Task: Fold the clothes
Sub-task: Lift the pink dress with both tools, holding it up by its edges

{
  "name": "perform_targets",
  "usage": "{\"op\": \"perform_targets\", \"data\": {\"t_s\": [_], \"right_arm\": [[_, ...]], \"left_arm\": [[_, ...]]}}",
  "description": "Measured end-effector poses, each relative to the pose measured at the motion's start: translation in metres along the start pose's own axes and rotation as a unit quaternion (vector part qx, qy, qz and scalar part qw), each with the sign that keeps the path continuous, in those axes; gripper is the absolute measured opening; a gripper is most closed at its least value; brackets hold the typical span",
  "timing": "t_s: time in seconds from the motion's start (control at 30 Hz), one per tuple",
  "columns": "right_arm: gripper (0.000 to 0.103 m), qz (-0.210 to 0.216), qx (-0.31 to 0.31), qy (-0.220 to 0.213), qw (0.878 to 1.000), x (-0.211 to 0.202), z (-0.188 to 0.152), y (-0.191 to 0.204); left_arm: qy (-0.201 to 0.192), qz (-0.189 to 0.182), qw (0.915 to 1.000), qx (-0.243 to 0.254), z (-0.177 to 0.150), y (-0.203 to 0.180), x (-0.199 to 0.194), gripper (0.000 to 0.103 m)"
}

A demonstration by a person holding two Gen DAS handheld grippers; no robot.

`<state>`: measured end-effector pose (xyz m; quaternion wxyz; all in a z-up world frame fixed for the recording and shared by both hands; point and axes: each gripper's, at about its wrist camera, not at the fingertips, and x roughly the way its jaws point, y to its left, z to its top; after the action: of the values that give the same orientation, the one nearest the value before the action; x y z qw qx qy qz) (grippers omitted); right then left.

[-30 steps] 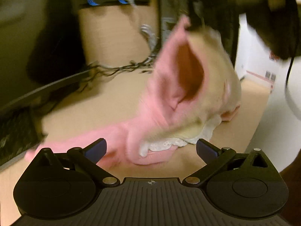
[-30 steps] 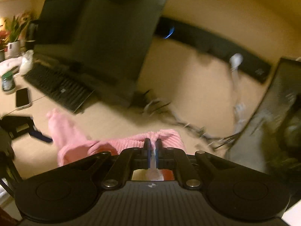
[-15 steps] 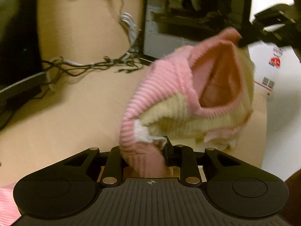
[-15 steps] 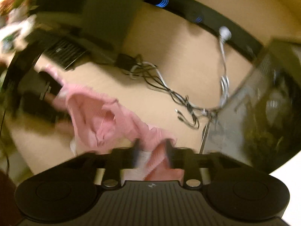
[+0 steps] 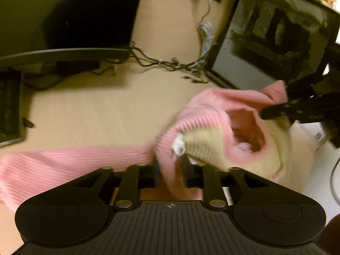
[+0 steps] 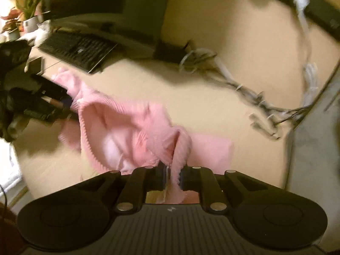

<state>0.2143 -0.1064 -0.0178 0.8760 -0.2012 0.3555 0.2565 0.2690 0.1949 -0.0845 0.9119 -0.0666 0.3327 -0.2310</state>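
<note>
Over the table (image 5: 102, 106), a pink and cream sweater (image 5: 212, 127) hangs stretched between both tongs, one sleeve (image 5: 63, 161) trailing on the wood. Left tongs (image 5: 170, 170) pinch a ribbed pink edge; right tongs (image 6: 172, 176) pinch another bunch of pink knit. Judging by this, the garment is being spread, and it needs laying flat next. No containers are visible.

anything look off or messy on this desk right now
Nothing damaged or spilled. The pink sweater hangs bunched between the left gripper and right gripper, one sleeve trailing over the desk. A loose tangle of cables sprawls behind it.
</note>
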Motion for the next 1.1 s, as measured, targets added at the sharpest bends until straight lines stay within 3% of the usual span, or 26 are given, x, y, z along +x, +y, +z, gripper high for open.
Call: {"op": "perform_targets", "data": {"t_s": [0.03,0.07,0.17,0.27,0.3,0.33,0.37,0.4,0.43,0.5,0.63,0.7,0.8,0.93,1.1], "right_arm": [[0.010,-0.009,-0.001,-0.006,1.000,-0.006,0.001,0.000],[0.010,-0.017,0.000,-0.019,1.000,-0.020,0.005,-0.002],[0.010,-0.039,-0.002,-0.052,0.998,-0.056,0.014,-0.005],[0.010,-0.057,-0.002,-0.058,0.997,-0.074,0.015,-0.008],[0.010,-0.063,0.001,-0.052,0.997,-0.074,0.011,-0.010],[0.011,-0.069,0.004,-0.045,0.997,-0.074,0.008,-0.012],[0.011,-0.075,0.007,-0.037,0.996,-0.071,0.002,-0.014],[0.011,-0.084,0.010,-0.031,0.996,-0.067,-0.004,-0.015],[0.011,-0.093,0.013,-0.026,0.995,-0.063,-0.010,-0.016],[0.011,-0.111,0.035,-0.026,0.993,-0.058,-0.021,-0.019],[0.010,-0.125,0.099,-0.090,0.983,-0.075,-0.020,-0.018],[0.010,-0.131,0.127,-0.124,0.975,-0.086,-0.019,-0.016],[0.010,-0.132,0.120,-0.197,0.964,-0.137,-0.006,-0.001],[0.010,-0.133,0.111,-0.291,0.941,-0.205,0.012,0.020],[0.010,-0.118,0.120,-0.347,0.923,-0.261,0.015,0.041]], "left_arm": [[-0.004,0.000,0.9999,0.010,0.001,-0.005,0.001,0.088],[-0.010,-0.001,0.9995,0.031,0.001,-0.010,0.002,0.093],[-0.005,-0.013,0.9965,0.083,0.006,-0.023,0.011,0.097],[0.004,-0.041,0.9950,0.091,0.012,-0.027,0.034,0.098],[0.006,-0.050,0.9945,0.092,0.014,-0.029,0.042,0.094],[0.008,-0.060,0.9936,0.095,0.015,-0.032,0.049,0.069],[0.013,-0.065,0.9929,0.099,0.015,-0.037,0.054,0.051],[0.020,-0.059,0.9926,0.104,0.014,-0.042,0.057,0.023],[0.020,-0.050,0.9926,0.109,0.013,-0.046,0.057,0.015],[0.010,-0.032,0.9934,0.109,0.012,-0.051,0.046,0.011],[-0.024,0.002,0.9961,0.085,0.028,-0.047,0.002,0.008],[-0.061,0.015,0.9927,0.103,0.045,-0.054,-0.037,0.008],[-0.120,0.036,0.9827,0.137,0.071,-0.067,-0.099,0.008],[-0.192,0.059,0.9619,0.185,0.093,-0.097,-0.182,0.008],[-0.241,0.074,0.9396,0.232,0.096,-0.133,-0.260,0.008]]}}
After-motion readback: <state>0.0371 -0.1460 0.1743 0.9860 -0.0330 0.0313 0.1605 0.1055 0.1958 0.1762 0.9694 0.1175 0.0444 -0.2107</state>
